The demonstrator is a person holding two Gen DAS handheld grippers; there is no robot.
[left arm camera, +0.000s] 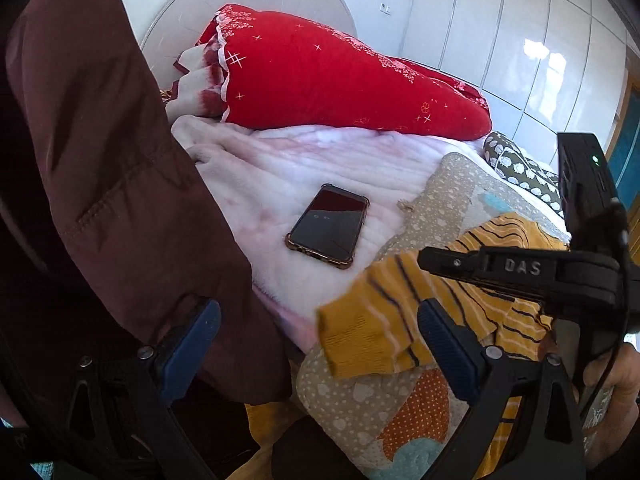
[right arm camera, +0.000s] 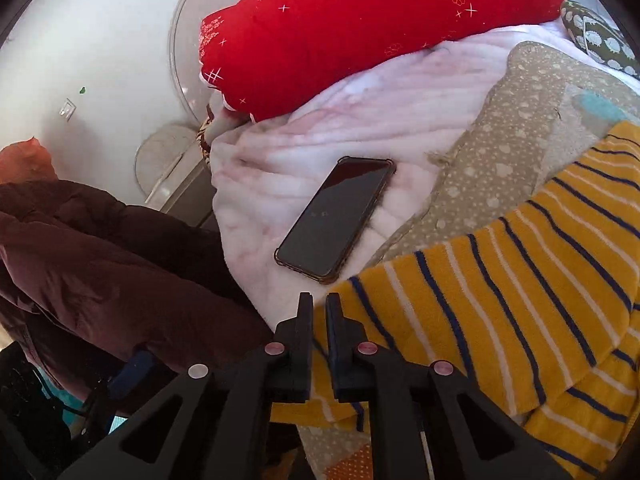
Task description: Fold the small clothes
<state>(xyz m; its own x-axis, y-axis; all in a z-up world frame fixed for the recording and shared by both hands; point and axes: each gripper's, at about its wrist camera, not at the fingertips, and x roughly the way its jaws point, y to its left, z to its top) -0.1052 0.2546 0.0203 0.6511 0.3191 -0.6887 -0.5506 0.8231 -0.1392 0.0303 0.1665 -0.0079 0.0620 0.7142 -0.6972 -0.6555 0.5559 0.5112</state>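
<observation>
Yellow striped sweater [right arm camera: 520, 280] lies across a dotted quilt [right arm camera: 492, 148] on the bed, its sleeve reaching toward a phone [right arm camera: 336, 216]. Right hand-held gripper [right arm camera: 319, 304] pinches the sleeve's cuff between nearly closed jaws. Left hand-held gripper [left arm camera: 320, 312] gapes empty, cuff between its fingers.

Your path across the pink blanket [right arm camera: 400, 120] is blocked by the phone [right arm camera: 336, 216]; the maroon sleeve [left arm camera: 132, 184] crowds the left side.

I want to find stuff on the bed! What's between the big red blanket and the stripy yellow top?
A phone lies screen-up on the pale pink blanket, between the red blanket and the yellow striped top. Both wrist views show it.
</observation>
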